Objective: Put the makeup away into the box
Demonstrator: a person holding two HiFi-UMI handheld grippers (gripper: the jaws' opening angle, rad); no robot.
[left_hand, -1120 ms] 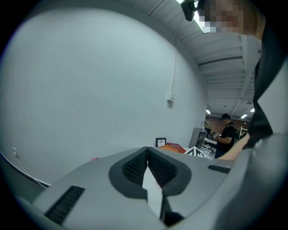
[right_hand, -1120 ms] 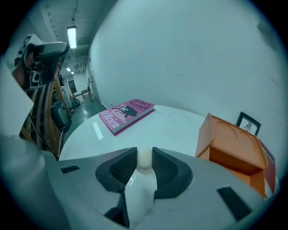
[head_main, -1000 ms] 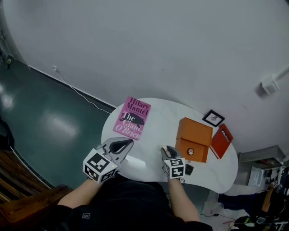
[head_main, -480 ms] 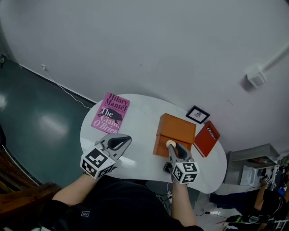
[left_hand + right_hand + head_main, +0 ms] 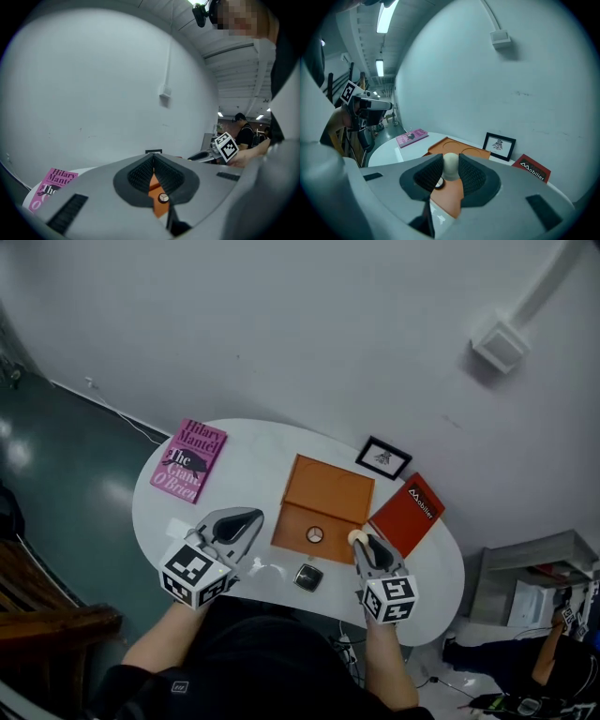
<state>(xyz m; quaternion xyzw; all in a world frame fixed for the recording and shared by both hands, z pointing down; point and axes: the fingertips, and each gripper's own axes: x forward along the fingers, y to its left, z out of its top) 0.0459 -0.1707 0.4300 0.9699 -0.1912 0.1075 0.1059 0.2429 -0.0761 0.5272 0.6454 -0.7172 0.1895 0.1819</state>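
Note:
An orange box (image 5: 323, 493) with a round knob (image 5: 315, 534) on its front stands mid-table and looks closed. My right gripper (image 5: 360, 541) hovers at the box's front right corner, shut on a small cream round makeup sponge (image 5: 450, 165). My left gripper (image 5: 246, 519) is at the box's front left, jaws together with nothing between them; past its tips I see the box front (image 5: 154, 182) and knob (image 5: 162, 198). A small black compact (image 5: 308, 577) lies on the table in front of the box, between the two grippers.
The white oval table (image 5: 253, 451) also carries a pink book (image 5: 188, 459) at far left, a black picture frame (image 5: 383, 457) against the wall and a red booklet (image 5: 406, 513) right of the box. A person (image 5: 243, 133) stands in the background of the left gripper view.
Both grippers have moved rightward along the table's front toward the box. The right one has risen, and the cream sponge now shows at its tips by the box's front right corner.

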